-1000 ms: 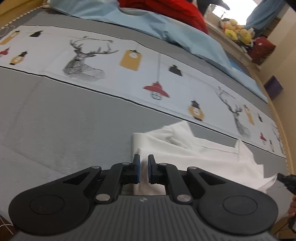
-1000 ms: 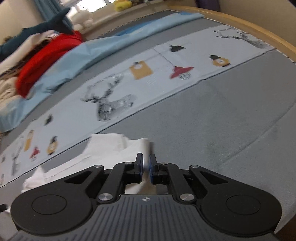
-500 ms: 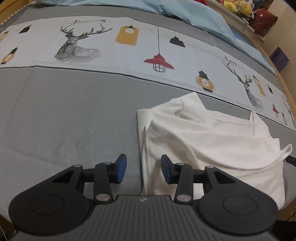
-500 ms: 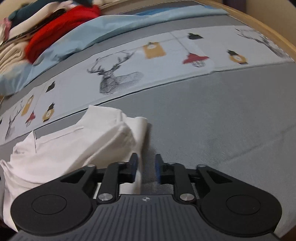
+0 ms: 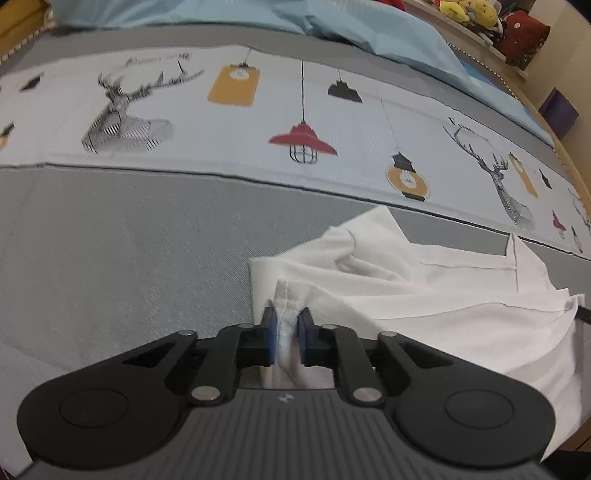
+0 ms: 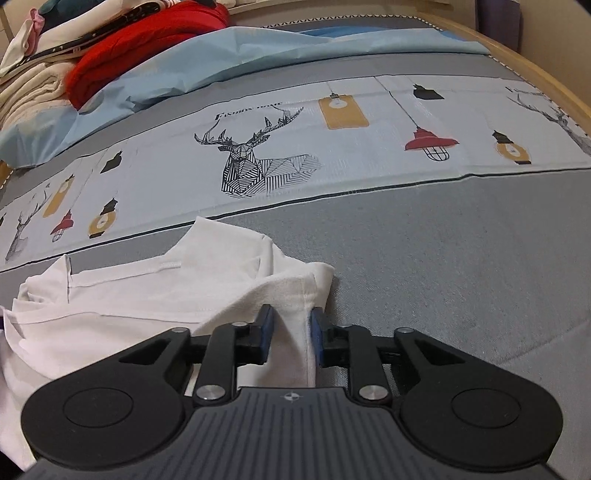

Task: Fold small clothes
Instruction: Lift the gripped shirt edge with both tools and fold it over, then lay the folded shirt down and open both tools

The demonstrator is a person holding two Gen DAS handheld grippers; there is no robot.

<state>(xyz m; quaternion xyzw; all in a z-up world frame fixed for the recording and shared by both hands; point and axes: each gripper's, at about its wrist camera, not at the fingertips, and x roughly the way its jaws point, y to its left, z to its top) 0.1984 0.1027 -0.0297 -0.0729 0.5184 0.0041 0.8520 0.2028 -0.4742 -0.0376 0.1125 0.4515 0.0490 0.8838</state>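
Left wrist view is taking in the bed (image 5: 122, 266) first: grey cover w/ a pale printed band of deer and lamps running across it, a light blue sheet (image 5: 369, 29) bunched along the far side. Right wrist view is adding a pile of folded laundry, red and cream, in the far corner (image 6: 122, 62).

Lying on the grey part, near the bed's front edge, is the white garment (image 5: 461, 295), rumpled, partly doubled over, one hemmed corner sticking up toward the printed band.

Left tool (image 5: 286, 338) is closing on a bunched hemmed edge at the garment's left end; cloth is filling the gap between the blue pads. Right tool (image 6: 290, 338) is closing on the opposite end, w/ a thick fold of white fabric between its pads (the seam is showing right beside the right-hand pad).

Step in hand, as I'm reading it: grabbing both ends of one edge, prep for a fold.

Next move is prob. calling for both tools lifting together, keeping the edge taut btwn them, then carrying it over toward the far side and laying it flat. Uneven lift is likely dragging the loose layers underneath.
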